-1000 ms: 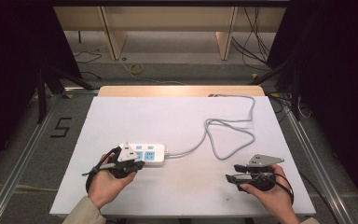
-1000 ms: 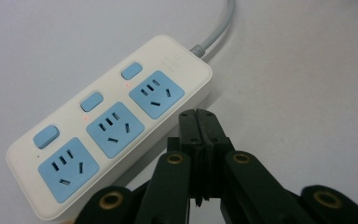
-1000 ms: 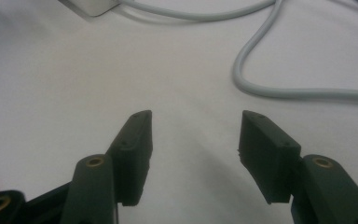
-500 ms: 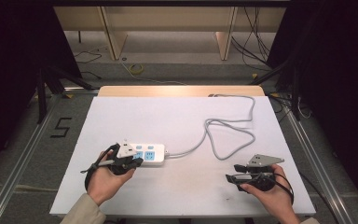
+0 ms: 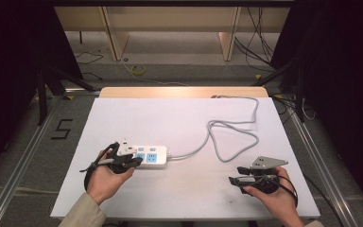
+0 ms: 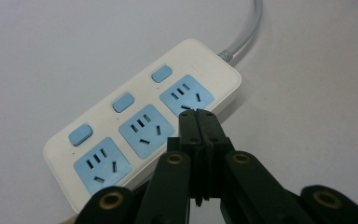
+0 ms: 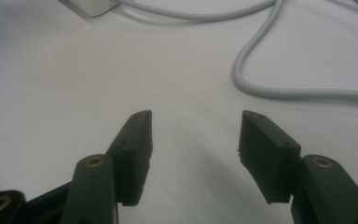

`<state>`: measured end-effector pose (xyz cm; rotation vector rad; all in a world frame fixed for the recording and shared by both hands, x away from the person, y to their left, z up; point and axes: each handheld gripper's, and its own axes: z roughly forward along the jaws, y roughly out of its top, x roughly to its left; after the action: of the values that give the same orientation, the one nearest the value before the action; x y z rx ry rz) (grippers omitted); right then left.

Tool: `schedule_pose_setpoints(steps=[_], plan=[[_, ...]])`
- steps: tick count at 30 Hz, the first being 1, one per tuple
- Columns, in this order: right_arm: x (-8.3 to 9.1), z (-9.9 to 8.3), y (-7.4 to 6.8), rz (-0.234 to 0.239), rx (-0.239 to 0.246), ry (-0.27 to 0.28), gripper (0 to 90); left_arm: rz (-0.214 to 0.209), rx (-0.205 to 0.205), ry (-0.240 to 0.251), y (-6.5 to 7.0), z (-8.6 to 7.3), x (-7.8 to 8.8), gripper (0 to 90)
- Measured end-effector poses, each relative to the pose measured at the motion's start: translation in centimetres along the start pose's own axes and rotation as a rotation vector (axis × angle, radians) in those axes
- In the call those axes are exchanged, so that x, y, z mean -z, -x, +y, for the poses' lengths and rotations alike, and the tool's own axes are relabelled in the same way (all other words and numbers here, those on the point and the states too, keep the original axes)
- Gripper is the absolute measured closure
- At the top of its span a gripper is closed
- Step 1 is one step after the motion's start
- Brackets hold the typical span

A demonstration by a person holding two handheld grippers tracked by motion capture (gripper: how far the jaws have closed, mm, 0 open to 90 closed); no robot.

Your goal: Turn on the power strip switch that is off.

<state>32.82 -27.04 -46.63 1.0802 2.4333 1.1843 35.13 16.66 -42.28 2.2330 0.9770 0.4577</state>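
A white power strip (image 5: 151, 157) with three blue sockets and three blue switches lies on the white table (image 5: 179, 118), left of centre. In the left gripper view the power strip (image 6: 140, 121) runs diagonally, its grey cord leaving at the top right. My left gripper (image 6: 198, 116) is shut, with nothing between its jaws, and its tips hover over the socket nearest the cord. In the high view the left gripper (image 5: 133, 158) sits at the strip's left end. My right gripper (image 7: 195, 135) is open above bare table. It rests near the front right (image 5: 234, 180).
The grey cord (image 5: 231, 137) loops across the table's right half and runs off the far edge. In the right gripper view the cord (image 7: 261, 70) curves ahead of the open jaws. Floor cables and wooden shelving lie beyond the table.
The left hand has shifted slightly left and nearer along the power strip's end. The right gripper has stayed where it was.
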Motion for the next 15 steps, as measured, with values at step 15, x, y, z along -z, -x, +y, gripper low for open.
schedule_pose_setpoints(steps=[15], plan=[[0.0, 0.0, 0.0, 0.0, 0.001, 0.0, 45.3, 0.029, 0.022, -0.006, -0.97, 0.31, 0.35, 89.8]])
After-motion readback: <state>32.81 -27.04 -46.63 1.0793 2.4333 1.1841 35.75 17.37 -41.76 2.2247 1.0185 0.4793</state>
